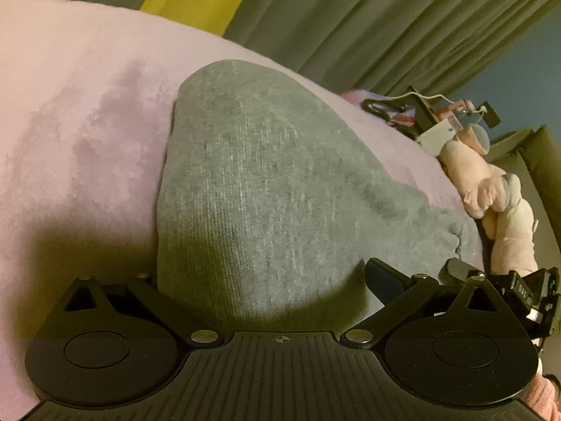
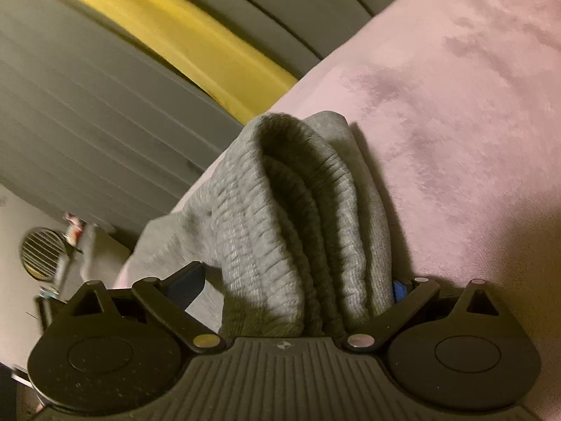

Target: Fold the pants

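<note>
Grey knit pants (image 1: 273, 189) lie folded on a pink plush bed cover (image 1: 77, 112). My left gripper (image 1: 266, 280) sits low at the near edge of the fabric with its jaws spread wide; the cloth bulges between them, the left finger hidden under it. In the right wrist view the ribbed waistband (image 2: 291, 210) stands bunched between the wide-spread jaws of my right gripper (image 2: 298, 287), layers stacked on edge. The right gripper's body also shows in the left wrist view (image 1: 526, 287), at the pants' right side.
Pink stuffed toys (image 1: 491, 182) and a white box with cables (image 1: 438, 133) lie at the bed's right edge. Grey curtains (image 1: 368, 17) with a yellow strip hang behind. A round vent (image 2: 42, 252) stands on the floor at left.
</note>
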{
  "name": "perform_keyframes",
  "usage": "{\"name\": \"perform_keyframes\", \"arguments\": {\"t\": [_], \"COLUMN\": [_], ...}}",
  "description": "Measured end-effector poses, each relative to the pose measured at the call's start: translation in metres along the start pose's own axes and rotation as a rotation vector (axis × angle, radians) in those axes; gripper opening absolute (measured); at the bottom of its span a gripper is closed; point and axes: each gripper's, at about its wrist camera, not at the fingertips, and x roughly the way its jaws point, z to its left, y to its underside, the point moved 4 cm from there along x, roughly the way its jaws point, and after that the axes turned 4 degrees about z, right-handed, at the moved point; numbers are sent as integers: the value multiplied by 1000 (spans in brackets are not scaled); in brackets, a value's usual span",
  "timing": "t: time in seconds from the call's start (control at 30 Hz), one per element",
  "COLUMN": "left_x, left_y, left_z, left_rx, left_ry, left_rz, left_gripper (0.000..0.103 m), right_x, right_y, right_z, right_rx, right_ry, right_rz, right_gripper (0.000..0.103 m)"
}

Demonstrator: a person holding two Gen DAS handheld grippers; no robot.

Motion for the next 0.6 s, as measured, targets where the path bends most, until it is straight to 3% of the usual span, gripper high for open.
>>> {"name": "perform_keyframes", "arguments": {"t": [0.07, 0.13, 0.27, 0.37, 0.43, 0.5, 0.6], "left_x": [-3, -6, -4, 1, 4, 4, -1], "left_y": [0, -1, -3, -3, -1, 2, 0], "left_z": [-1, 2, 6, 6, -1, -6, -2], "left_rx": [14, 17, 3, 2, 47, 97, 73], "left_ry": [-2, 14, 34, 42, 15, -25, -8], "left_rz": [-19, -33, -35, -24, -28, -45, -75], "left_gripper": [81, 71, 72, 87, 88, 80, 57], "right_x": [-1, -3, -2, 2, 5, 9, 7], "right_y": [5, 7, 7, 2, 2, 2, 8], "right_z": [4, 5, 5, 4, 7, 13, 19], "right_rx": [-45, -46, -11, 5, -4, -20, -56], "right_ry": [60, 74, 71, 67, 81, 99, 151], "right_rz": [-10, -17, -14, -6, -6, -13, -34], "right_gripper": [78, 72, 77, 87, 88, 87, 73]}}
